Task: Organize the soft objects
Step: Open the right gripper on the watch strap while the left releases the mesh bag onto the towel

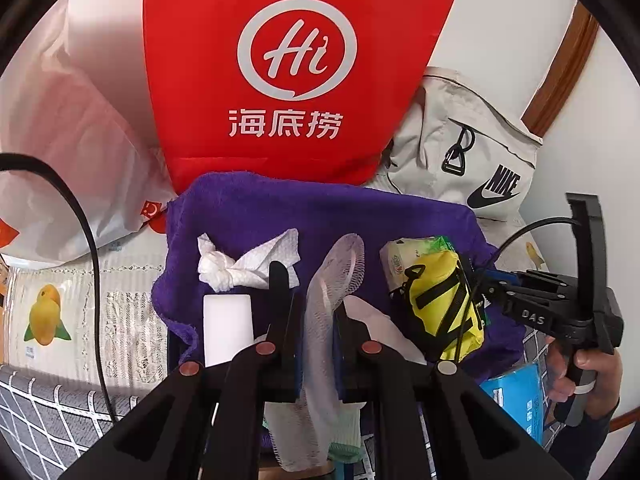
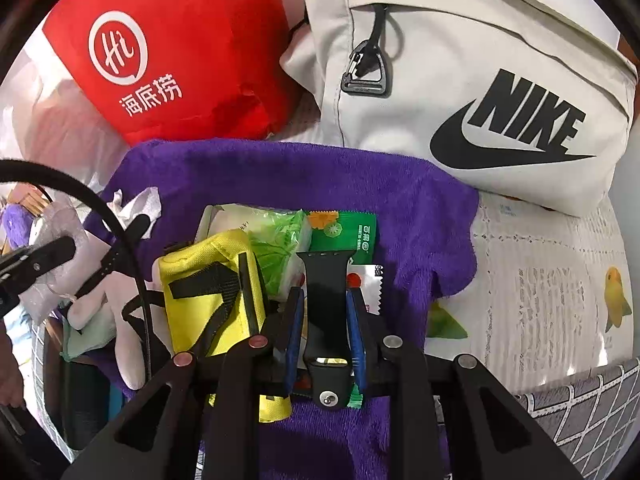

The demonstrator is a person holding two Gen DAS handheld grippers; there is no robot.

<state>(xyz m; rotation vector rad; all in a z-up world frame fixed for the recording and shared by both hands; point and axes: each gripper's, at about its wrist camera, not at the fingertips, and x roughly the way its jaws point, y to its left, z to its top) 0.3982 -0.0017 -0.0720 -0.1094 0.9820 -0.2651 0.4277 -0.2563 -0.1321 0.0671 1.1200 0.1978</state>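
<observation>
A purple towel (image 1: 320,208) is spread out with soft things on it. My left gripper (image 1: 316,304) is shut on a white foam mesh sleeve (image 1: 340,264) that stands up between its fingers. Beside it lie a knotted white tissue (image 1: 240,264), a white block (image 1: 228,328), a yellow pouch (image 1: 444,304) and a green tissue pack (image 1: 420,256). My right gripper (image 2: 325,292) is shut on a black watch strap (image 2: 324,280), just right of the yellow pouch (image 2: 212,280) and over the towel (image 2: 280,176). A green sachet (image 2: 344,236) lies beyond it.
A red bag (image 1: 288,60) with a white logo and a pale Nike bag (image 2: 480,100) stand behind the towel. A white plastic bag (image 1: 60,152) is at the left. A blue box (image 1: 516,400) lies near a person's hand (image 1: 588,368). A fruit-print tablecloth (image 2: 560,272) spreads to the right.
</observation>
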